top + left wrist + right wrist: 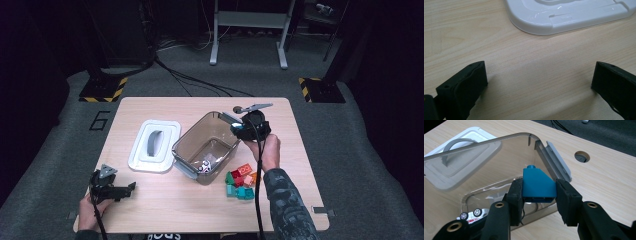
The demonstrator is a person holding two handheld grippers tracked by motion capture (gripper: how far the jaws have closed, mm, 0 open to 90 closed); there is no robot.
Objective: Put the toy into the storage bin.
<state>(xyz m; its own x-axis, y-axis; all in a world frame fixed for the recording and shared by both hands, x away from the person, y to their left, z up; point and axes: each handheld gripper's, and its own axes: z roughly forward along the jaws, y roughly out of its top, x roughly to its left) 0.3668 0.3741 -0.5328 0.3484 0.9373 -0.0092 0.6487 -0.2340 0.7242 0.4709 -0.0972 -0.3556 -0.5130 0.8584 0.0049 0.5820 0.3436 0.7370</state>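
Note:
A blue sloped brick (537, 185) is clamped between the jaws of my right gripper (539, 192), held above the near rim of a clear plastic box (499, 147). In the high view the right gripper (239, 130) sits at the box's (192, 137) right edge. A white toy car (471, 215) lies on the box floor (206, 165). A pile of red, green, orange and teal bricks (241, 182) rests on the table in front of the box. My left gripper (539, 80) is open and empty, low over the wood, at the table's front left (125, 191).
The white lid (154, 145) with a grey handle lies flat left of the box, its corner (564, 17) just ahead of the left jaws. A round hole (582, 156) is in the tabletop beyond the box. Dark floor, cables and stands surround the table (165, 210).

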